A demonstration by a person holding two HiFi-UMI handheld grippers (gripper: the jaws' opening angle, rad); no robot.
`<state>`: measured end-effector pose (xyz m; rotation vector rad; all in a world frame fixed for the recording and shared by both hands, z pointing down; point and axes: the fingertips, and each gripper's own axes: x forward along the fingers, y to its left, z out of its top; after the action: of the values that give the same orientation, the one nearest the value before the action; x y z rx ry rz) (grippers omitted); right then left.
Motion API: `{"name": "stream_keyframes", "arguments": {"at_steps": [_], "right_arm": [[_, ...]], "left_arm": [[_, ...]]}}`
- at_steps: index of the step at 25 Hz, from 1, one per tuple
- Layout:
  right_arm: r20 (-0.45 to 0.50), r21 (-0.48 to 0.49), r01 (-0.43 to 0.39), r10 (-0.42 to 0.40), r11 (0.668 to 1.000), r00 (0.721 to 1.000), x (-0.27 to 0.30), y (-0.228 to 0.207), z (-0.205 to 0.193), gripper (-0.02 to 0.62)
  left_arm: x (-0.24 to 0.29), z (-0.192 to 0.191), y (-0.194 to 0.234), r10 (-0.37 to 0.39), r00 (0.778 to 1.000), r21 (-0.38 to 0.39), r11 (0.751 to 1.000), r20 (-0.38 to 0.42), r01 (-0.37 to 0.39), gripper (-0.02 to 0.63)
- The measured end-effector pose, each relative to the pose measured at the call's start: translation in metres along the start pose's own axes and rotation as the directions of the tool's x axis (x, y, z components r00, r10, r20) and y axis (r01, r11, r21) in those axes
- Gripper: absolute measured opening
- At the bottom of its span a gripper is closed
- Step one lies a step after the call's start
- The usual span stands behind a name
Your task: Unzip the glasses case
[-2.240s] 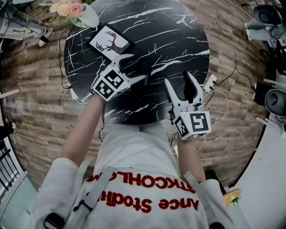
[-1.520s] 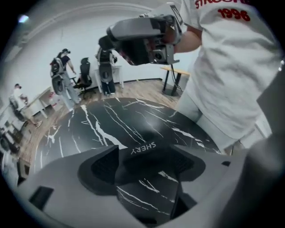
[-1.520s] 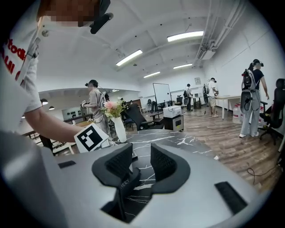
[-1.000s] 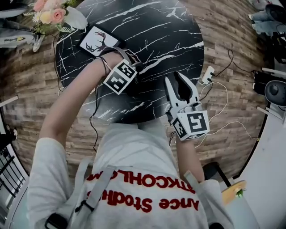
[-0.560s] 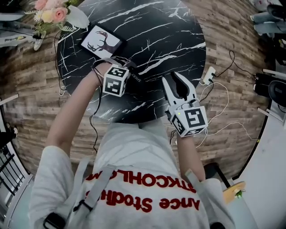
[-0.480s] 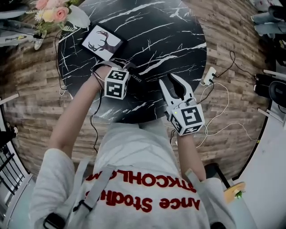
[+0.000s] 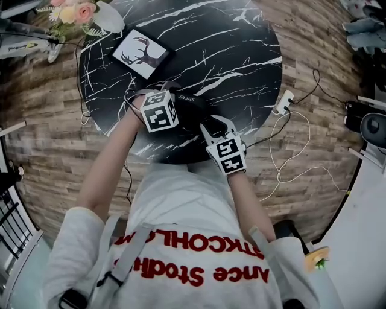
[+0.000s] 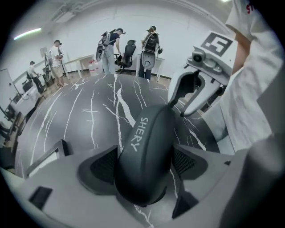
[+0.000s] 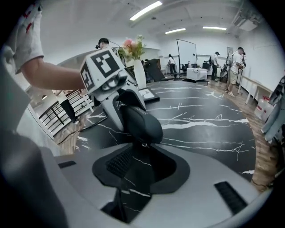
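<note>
A black glasses case (image 7: 192,111) marked SHERY lies on the round black marble table (image 7: 229,54) near its front edge. My left gripper (image 7: 180,112) straddles the case's left end. In the left gripper view the case (image 8: 144,151) fills the gap and both pads touch its sides; these jaws have just been closing on it. My right gripper (image 7: 217,125) sits low at the case's right end, open. In the right gripper view only tabletop shows between its jaws (image 9: 144,167), and the case's end (image 9: 142,122) with a small zip pull lies just past the tips.
A framed deer picture (image 7: 142,53) lies at the table's back left, with a vase of flowers (image 7: 84,13) beyond it. A power strip (image 7: 283,102) and white cables trail on the wooden floor to the right. Several people stand far off in the room.
My right gripper has dropped and moved left, up to the case's end. My left gripper has rolled over the case and its jaws have narrowed onto it.
</note>
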<state>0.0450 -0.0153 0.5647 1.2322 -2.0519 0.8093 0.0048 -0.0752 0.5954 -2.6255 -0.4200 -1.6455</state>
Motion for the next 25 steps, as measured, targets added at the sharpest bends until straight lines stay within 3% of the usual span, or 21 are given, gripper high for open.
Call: {"name": "stream_keyframes", "arguments": {"at_steps": [6,14,21,25], "right_arm": [[-0.012,-0.006,0.044,-0.044,0.999,0.999,0.015,-0.009,-0.008,0.129],[-0.017,0.033,-0.032,0.033,0.999,0.999,0.016,-0.011,-0.007,0.123],[0.005,0.049,-0.127,0.127,0.991,0.992,0.004,0.0,-0.006,0.066],[-0.01,0.047,-0.104,0.104,0.994,0.995,0.007,-0.005,-0.007,0.067]], "left_arm": [[-0.001,-0.001,0.0,0.014,1.0,-0.001,1.0,-0.01,-0.014,0.371],[0.0,-0.002,-0.001,0.034,0.999,0.029,0.999,-0.038,-0.033,0.37],[0.001,-0.003,-0.002,0.049,0.997,0.055,0.997,-0.053,-0.046,0.37],[0.002,-0.003,-0.002,0.054,0.997,0.061,0.997,-0.057,-0.05,0.37]]}}
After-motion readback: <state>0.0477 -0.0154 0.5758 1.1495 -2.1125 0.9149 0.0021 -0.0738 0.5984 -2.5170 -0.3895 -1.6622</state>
